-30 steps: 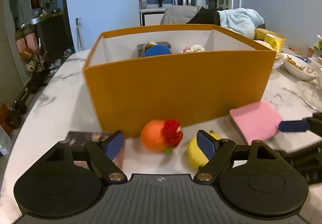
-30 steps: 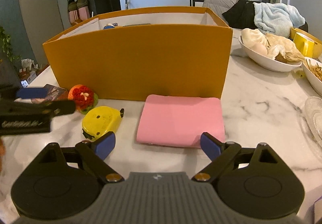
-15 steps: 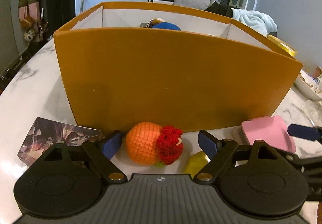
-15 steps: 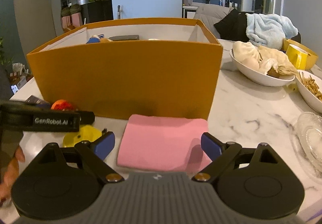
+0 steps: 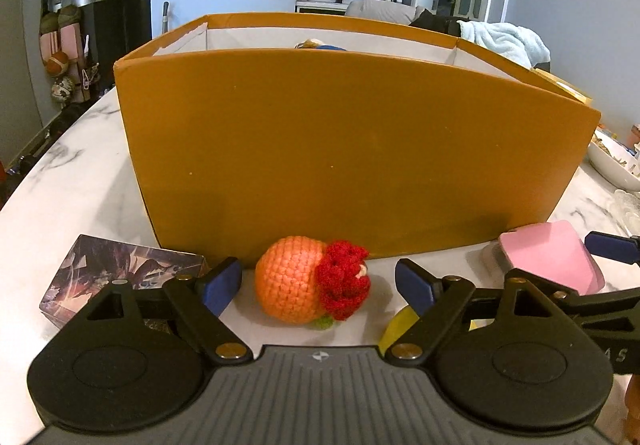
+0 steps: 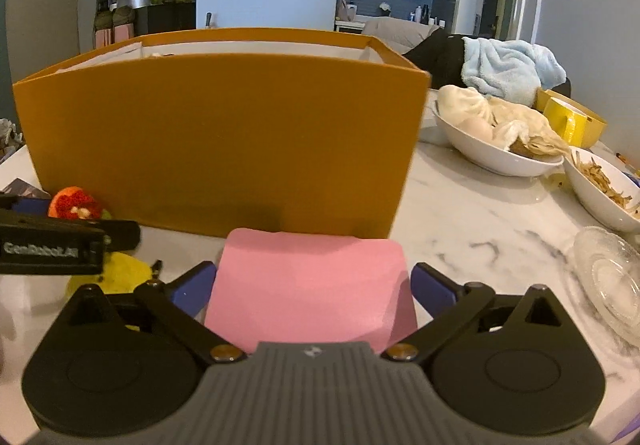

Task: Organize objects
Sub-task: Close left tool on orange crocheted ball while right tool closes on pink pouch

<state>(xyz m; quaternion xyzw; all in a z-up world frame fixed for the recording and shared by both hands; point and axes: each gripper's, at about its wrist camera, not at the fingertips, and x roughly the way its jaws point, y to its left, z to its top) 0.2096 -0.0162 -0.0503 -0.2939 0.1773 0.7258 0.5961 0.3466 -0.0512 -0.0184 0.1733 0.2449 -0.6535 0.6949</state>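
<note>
An orange crocheted ball with a red flower [image 5: 310, 279] lies on the marble table against the orange box [image 5: 352, 149]. My left gripper [image 5: 318, 285] is open with a finger on each side of the ball, not touching it. A pink pad [image 6: 308, 285] lies flat in front of the box [image 6: 224, 141]. My right gripper [image 6: 312, 289] is open with its fingers at the pad's two sides. A yellow tape measure [image 6: 116, 275] lies between the ball [image 6: 76, 203] and the pad, partly hidden by the left gripper. The pad also shows in the left wrist view [image 5: 548, 261].
A dark printed card box [image 5: 120, 273] lies left of the ball. Items sit inside the orange box, mostly hidden. To the right are a white bowl of food [image 6: 492, 153], a second bowl [image 6: 604, 193], a glass dish [image 6: 608, 277] and a yellow mug [image 6: 568, 121].
Both grippers have moved forward and lower. The left one now brackets the crocheted ball; the right one now brackets the pink pad. Both stay open.
</note>
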